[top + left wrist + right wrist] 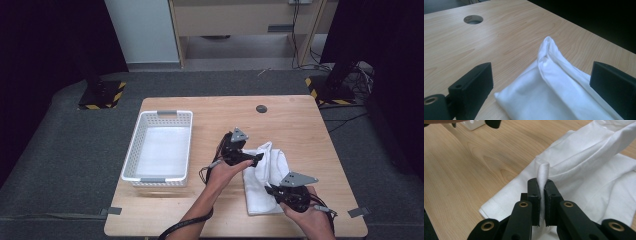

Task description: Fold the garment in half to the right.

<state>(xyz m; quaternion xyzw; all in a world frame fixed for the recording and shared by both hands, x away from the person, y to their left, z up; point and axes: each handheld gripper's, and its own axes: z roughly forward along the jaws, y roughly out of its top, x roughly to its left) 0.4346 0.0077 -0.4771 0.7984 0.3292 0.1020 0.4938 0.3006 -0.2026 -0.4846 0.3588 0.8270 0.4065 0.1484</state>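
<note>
A white folded cloth (265, 172) lies on the wooden table (295, 125), right of the middle. My left gripper (254, 159) hovers at the cloth's left edge. In the left gripper view its jaws stand wide apart on either side of the cloth (549, 85), touching nothing, so the left gripper (544, 72) is open. My right gripper (273, 190) sits at the cloth's near edge. In the right gripper view it (542, 185) is shut on a raised fold of the cloth (586, 170), which sticks up between the pads.
A white perforated basket (132, 145) stands on the left half of the table, with nothing seen inside. A round cable hole (261, 108) is near the far edge. Bare wood lies beyond the cloth (506, 32). Black stands and cables sit on the floor behind.
</note>
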